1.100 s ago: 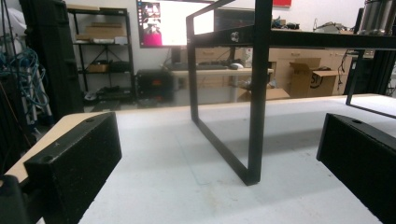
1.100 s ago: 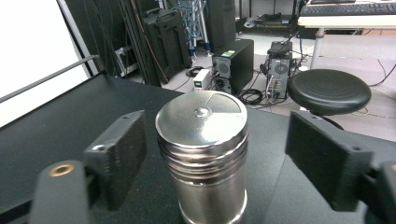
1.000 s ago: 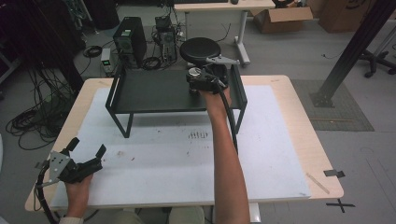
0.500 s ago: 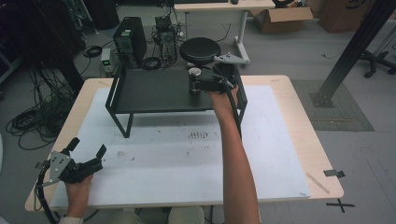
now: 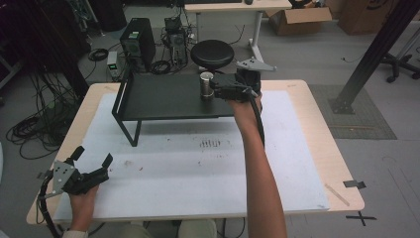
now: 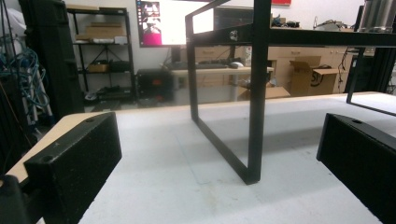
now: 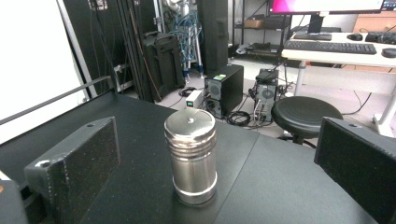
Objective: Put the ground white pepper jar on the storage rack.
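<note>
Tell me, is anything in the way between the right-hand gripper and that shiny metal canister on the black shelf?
Nothing visible. The metal canister stands upright on the black shelf, directly ahead of the right gripper. Its jaws have just been opening and stand wide, clear of the canister, with only bare shelf top between.

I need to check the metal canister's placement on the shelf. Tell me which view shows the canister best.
The right gripper view: the metal canister stands upright, close and sharp on the black shelf, free between the open jaws. The high view shows it small beside the right gripper. The left gripper view catches a corner of it.
</note>
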### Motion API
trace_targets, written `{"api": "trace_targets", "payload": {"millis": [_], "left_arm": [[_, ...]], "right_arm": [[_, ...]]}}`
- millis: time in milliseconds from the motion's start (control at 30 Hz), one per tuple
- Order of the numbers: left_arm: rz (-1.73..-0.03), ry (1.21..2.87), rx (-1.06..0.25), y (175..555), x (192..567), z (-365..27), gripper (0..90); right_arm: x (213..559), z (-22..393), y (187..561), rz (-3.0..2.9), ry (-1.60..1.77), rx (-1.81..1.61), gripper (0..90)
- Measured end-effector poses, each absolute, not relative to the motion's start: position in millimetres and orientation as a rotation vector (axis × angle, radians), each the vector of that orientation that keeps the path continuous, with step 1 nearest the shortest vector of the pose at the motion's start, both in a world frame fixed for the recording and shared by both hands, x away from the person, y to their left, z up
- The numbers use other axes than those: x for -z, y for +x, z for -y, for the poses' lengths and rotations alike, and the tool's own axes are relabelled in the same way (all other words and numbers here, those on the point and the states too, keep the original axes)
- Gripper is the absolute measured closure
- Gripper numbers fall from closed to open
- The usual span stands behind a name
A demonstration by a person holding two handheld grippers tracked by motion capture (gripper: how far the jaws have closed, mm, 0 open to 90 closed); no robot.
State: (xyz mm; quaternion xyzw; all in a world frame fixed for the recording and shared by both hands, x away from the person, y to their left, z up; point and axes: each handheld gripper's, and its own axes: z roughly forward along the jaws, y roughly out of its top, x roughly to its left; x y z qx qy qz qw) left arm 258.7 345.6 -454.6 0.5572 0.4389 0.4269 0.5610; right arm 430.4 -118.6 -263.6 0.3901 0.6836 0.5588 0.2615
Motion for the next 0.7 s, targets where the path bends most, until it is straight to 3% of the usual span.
{"api": "trace_targets", "payload": {"millis": [700], "left_arm": [[-1.035, 1.319, -1.009, 259, 455, -345, 0.2]], "right_arm": [[267, 154, 386, -1.756, 0.995, -1.583, 0.0]]}}
